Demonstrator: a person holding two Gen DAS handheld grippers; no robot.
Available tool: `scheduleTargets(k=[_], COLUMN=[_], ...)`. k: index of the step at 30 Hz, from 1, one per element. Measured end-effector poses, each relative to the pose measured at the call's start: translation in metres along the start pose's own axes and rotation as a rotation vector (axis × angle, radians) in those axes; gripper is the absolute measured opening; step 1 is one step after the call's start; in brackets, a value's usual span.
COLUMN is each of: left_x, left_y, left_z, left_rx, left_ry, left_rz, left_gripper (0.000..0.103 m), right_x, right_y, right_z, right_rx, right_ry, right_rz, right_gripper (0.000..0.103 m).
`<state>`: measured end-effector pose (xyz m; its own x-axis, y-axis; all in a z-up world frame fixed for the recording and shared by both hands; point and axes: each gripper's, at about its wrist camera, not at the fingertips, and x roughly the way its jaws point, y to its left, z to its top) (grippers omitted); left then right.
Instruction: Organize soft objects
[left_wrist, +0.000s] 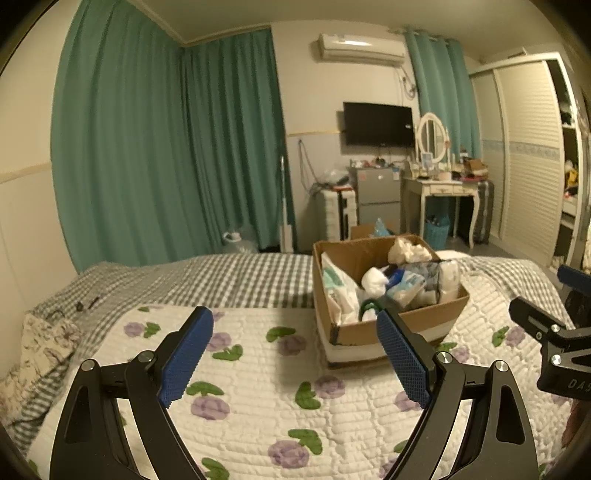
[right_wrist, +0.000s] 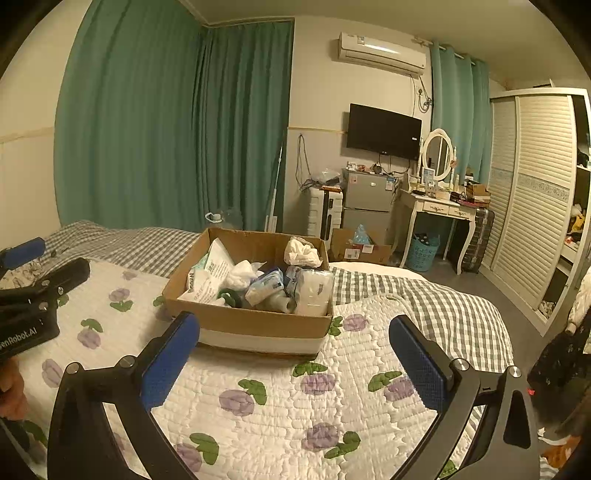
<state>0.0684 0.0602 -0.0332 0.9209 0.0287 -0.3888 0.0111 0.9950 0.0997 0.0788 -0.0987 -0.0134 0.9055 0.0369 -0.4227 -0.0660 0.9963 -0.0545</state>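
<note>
A cardboard box sits on a white quilt with purple flowers on the bed. It holds several soft things: white tissue packs, a crumpled white cloth, plastic-wrapped packets. My left gripper hovers open over the quilt, left of and short of the box, with nothing between its blue pads. My right gripper is open too, facing the box's near wall, empty. Each gripper shows at the edge of the other's view.
A grey checked sheet covers the far bed. A patterned pillow lies at the left. Beyond the bed stand green curtains, a small fridge, a dressing table, a blue basket and a wardrobe.
</note>
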Motion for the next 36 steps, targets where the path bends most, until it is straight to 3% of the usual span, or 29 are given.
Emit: scheduleTargets(k=[36], left_x=[0.009], left_y=[-0.004], left_z=[-0.014], left_rx=[0.008], left_ry=[0.020], left_rz=[0.002], left_gripper=[0.091], right_x=[-0.005], right_y=[0.003], right_z=[-0.004], right_rx=[-0.019], right_ry=[-0.020], right_rz=[-0.010], right_gripper=[0.103])
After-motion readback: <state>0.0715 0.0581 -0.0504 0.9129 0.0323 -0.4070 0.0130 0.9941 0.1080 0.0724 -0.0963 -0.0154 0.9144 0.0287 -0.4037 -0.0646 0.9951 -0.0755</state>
